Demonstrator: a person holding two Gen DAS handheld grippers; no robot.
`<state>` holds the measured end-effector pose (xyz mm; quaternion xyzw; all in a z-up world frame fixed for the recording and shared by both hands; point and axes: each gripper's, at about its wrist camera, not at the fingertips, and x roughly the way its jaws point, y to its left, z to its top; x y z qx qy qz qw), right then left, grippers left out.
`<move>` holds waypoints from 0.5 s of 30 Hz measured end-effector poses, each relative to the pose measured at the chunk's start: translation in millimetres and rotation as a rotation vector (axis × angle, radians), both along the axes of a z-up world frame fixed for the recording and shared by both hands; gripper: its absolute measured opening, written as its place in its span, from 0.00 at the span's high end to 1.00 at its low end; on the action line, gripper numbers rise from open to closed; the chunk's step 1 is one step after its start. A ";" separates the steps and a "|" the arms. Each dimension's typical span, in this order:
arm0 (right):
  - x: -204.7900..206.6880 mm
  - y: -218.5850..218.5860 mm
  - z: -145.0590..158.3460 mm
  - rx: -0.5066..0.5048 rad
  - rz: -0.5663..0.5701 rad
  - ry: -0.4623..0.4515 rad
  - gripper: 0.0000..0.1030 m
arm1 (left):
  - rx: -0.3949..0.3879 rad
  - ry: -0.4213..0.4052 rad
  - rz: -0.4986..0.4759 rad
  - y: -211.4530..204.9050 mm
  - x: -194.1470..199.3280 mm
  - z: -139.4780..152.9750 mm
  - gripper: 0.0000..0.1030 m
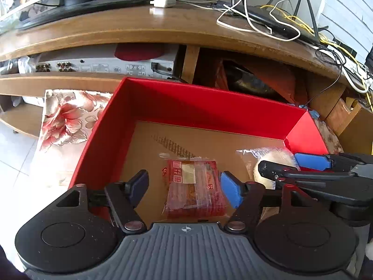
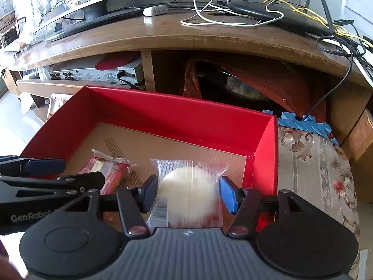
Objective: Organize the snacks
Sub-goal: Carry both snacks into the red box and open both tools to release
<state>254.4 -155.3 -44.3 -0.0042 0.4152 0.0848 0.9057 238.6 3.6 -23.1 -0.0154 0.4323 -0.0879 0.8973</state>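
Note:
A red open box (image 1: pixel 177 102) with a brown cardboard floor sits in front of me; it also shows in the right wrist view (image 2: pixel 177 116). A red wrapped snack (image 1: pixel 194 186) lies on the box floor between the open fingers of my left gripper (image 1: pixel 185 187), which do not touch it. A round white cake in a clear wrapper (image 2: pixel 188 191) lies between the open fingers of my right gripper (image 2: pixel 187 192). The cake's motion blur hides whether the pads touch it. The right gripper (image 1: pixel 296 163) shows in the left wrist view beside the cake (image 1: pixel 272 161). The red snack (image 2: pixel 109 172) lies left of the cake.
The box rests on a floral cloth (image 2: pixel 314 163). Behind it is a wooden TV stand (image 1: pixel 163 28) with a silver receiver (image 1: pixel 105 66) on its shelf, a router (image 2: pixel 275 14) and tangled cables (image 1: pixel 256 21) on top. Blue foam (image 2: pixel 303 123) lies at the box's far right corner.

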 end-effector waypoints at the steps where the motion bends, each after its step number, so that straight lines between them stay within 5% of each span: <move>1: -0.3 -0.7 1.9 0.003 -0.003 -0.003 0.51 | 0.000 -0.005 -0.001 -0.2 -0.7 1.8 0.26; 15: -26.8 4.7 34.7 0.009 0.010 -0.048 0.51 | -0.009 -0.039 -0.016 12.3 -29.1 26.8 0.20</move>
